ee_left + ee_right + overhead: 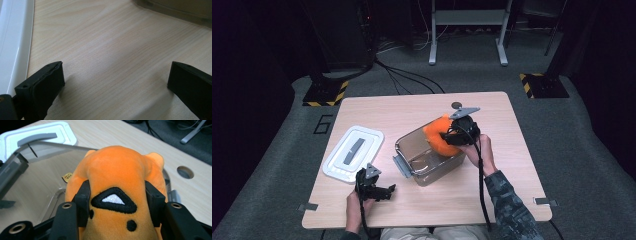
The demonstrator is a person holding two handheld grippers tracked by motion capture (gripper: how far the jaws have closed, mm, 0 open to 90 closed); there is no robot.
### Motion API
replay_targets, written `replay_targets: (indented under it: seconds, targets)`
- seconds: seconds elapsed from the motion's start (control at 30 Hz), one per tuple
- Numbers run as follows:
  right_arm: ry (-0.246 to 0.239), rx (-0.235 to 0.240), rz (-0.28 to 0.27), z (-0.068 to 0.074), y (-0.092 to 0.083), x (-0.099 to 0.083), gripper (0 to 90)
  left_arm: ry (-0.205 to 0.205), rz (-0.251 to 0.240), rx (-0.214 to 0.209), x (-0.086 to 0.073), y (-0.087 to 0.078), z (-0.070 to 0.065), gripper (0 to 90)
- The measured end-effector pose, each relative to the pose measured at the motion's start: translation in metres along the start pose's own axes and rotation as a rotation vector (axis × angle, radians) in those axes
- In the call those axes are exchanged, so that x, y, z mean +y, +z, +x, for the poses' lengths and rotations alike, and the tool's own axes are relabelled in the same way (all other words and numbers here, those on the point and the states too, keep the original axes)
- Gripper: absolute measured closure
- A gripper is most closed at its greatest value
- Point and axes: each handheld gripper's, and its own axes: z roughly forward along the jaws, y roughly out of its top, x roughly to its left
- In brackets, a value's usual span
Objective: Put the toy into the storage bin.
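While the right gripper (451, 136) pinches the orange plush (117, 185) just above the clear box's (404, 150) far end, its open mouth directly beneath, the left gripper (384, 192) rests spread and empty on the table (112, 45) near the lid (353, 152).

The clear bin (428, 159) sits mid-table w/ its mouth open, but the orange plush (438, 134) and right gripper (451, 136) clamped on it fill the far-right corner, leaving the bin's near-left part free. The white lid (353, 151) lies flat just left of the bin, w/ a narrow strip of bare table (492, 120) between them. The left gripper (384, 192), jaws wide, rests near the front edge; the right side and far strip are open wood.
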Motion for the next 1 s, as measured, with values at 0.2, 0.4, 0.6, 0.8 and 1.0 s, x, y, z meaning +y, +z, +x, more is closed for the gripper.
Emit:
replay_targets:
  seconds: [0.2,0.4,0.6,0.8,1.0]
  targets:
    - [0.018,0.010,0.023,-0.002,0.009,-0.004,47.0,0.002,0.000,0.000,0.000,0.000,0.000,0.5]
    - [0.022,0.006,0.045,-0.001,0.011,-0.004,41.7,0.001,-0.001,0.001,0.000,0.000,0.000,0.5]
    - [0.017,0.003,0.080,0.001,0.018,-0.005,38.6,0.001,0.000,0.000,0.000,0.000,0.000,0.5]
    - [0.020,-0.002,0.133,0.002,0.025,-0.004,26.8,0.001,0.000,0.000,0.000,0.000,0.000,0.5]
    - [0.022,-0.003,0.153,0.004,0.030,-0.003,21.1,0.002,0.000,-0.001,0.000,0.000,0.000,0.5]
